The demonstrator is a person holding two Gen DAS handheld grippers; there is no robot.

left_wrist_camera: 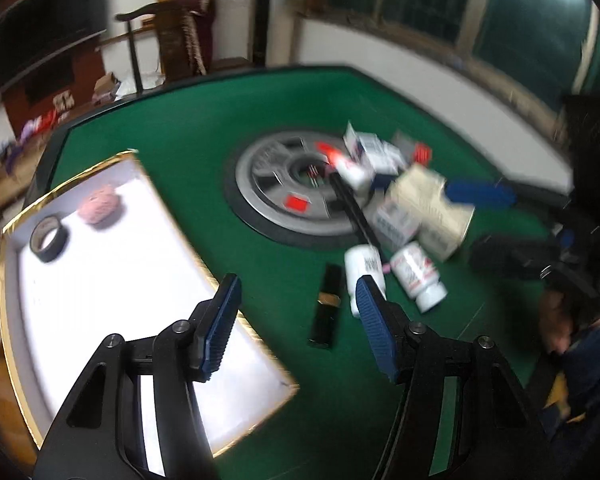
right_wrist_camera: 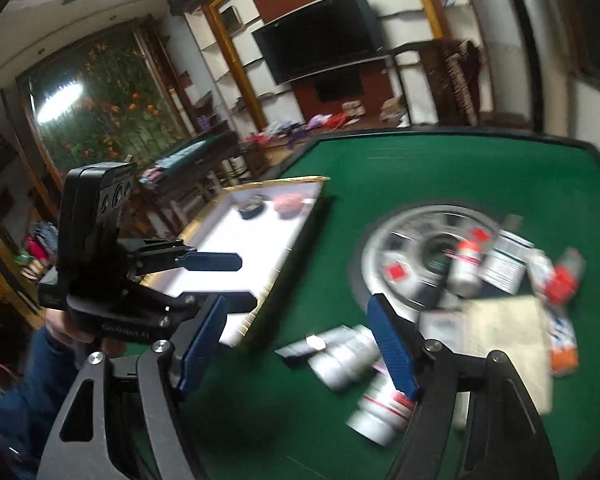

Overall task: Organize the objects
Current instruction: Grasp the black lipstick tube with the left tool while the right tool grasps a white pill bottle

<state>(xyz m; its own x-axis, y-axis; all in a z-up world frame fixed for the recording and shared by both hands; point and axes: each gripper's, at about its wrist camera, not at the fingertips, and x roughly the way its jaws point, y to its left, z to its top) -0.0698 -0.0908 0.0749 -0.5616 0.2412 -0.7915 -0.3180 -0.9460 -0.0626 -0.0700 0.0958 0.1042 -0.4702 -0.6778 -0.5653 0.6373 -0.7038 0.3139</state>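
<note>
The left tongs point(left_wrist_camera: 298, 304) stood apart with nothing between the blue pads, hanging over the near edge of the green surface point(left_wrist_camera: 196, 128), where the white tray meets the felt. The right tongs point(right_wrist_camera: 296, 330) were also parted and empty, held above the felt just near of the heap of things. In the right wrist view the left tongs point(right_wrist_camera: 236, 276) showed again from the side, over the near end of the tray, a hand gripping their black body.

The white tray point(left_wrist_camera: 148, 280) with its gold rim lay on the left part of the surface. In its far left corner sat a roll of black tape point(left_wrist_camera: 49, 239) and, just beside it to the right, a ball of pink yarn point(left_wrist_camera: 99, 204); the two were near each other but apart.

The rest lay unsorted on the right. A round grey panel point(left_wrist_camera: 260, 184) was set into the middle of the surface, and a heap of small boxes and bottles point(left_wrist_camera: 380, 160) crowded its right edge, along with a large cream box point(left_wrist_camera: 428, 208) on its side. Near of that heap two white bottles point(left_wrist_camera: 416, 276) lay on the felt side by side, and left of them a slim black case point(left_wrist_camera: 327, 306) with a gold band lay flat. Blur hid the labels.
</note>
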